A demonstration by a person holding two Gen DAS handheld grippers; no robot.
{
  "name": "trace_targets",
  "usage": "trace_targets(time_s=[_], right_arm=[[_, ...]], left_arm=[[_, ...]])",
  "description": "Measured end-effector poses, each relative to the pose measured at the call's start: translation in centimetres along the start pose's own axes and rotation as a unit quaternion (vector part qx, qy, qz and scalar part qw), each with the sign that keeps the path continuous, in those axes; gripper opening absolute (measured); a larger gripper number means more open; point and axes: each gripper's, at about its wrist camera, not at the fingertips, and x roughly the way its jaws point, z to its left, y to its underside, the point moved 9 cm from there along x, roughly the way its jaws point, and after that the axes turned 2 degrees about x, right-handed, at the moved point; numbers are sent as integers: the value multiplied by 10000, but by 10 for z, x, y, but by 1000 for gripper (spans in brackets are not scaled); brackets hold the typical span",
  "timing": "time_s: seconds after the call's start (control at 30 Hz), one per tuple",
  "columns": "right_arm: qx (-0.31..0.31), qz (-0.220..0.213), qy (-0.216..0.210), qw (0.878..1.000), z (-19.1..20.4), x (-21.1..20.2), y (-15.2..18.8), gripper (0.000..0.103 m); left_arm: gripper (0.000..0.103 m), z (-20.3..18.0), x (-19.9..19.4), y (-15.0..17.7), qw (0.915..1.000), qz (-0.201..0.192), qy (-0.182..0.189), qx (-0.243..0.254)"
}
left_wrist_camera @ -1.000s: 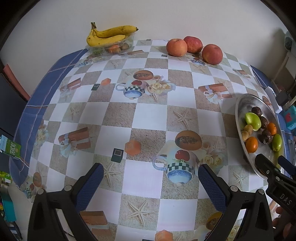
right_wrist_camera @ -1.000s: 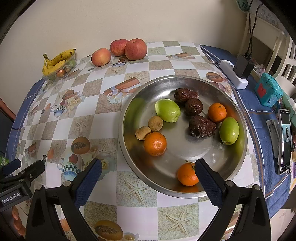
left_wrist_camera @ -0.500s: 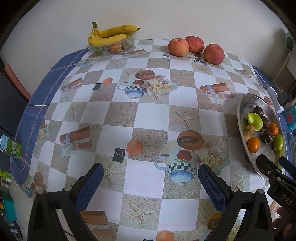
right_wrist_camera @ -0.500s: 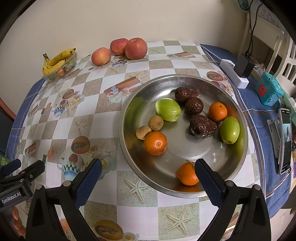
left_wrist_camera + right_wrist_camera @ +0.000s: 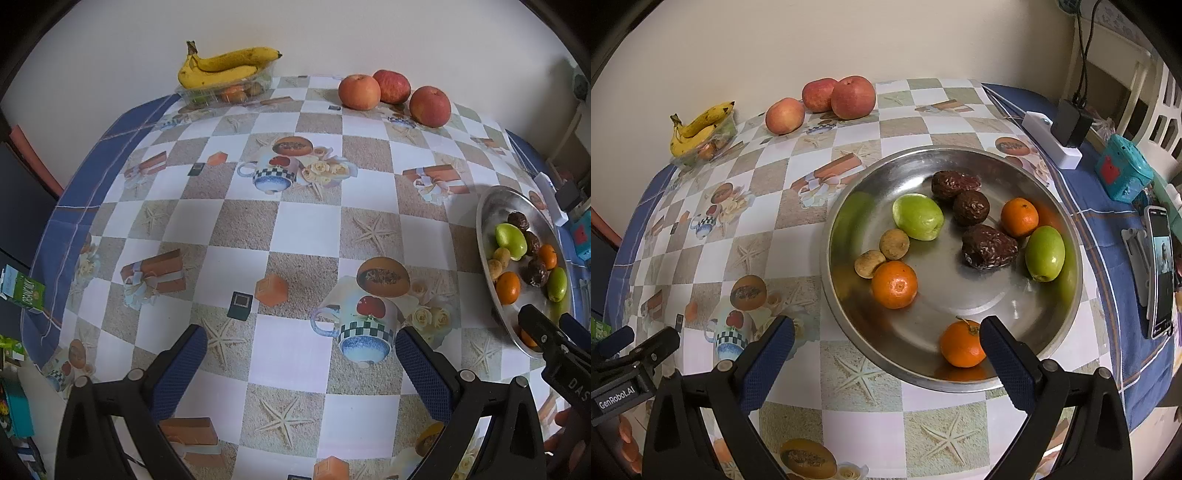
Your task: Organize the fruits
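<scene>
A steel bowl (image 5: 960,162) sits on the checked tablecloth and holds three oranges (image 5: 894,284), two green fruits (image 5: 918,217), three dark wrinkled fruits (image 5: 988,246) and two small tan ones (image 5: 894,243). My right gripper (image 5: 886,354) hovers open over the bowl's near rim, empty. My left gripper (image 5: 297,363) is open above bare tablecloth, with the bowl (image 5: 487,206) at its far right. Three apples (image 5: 391,92) and a banana bunch (image 5: 225,66) on a clear tray lie by the back wall.
A white power strip with a black adapter (image 5: 1060,136), a teal box (image 5: 1123,173) and a phone (image 5: 1160,266) lie right of the bowl on the blue cloth border. A chair (image 5: 1137,85) stands behind. A green carton (image 5: 22,291) shows past the table's left edge.
The left view has drifted slightly, so the bowl sits a little further right and the apples and bananas closer. The right gripper has barely moved. Both stay open.
</scene>
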Motion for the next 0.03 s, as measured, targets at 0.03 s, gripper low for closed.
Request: trace_targets(time_s=[0.03], right_arm=[[4,4,-2,10000,0,0,0,100]], left_arm=[[103,0,-1,0,10000,-34,-34,22]])
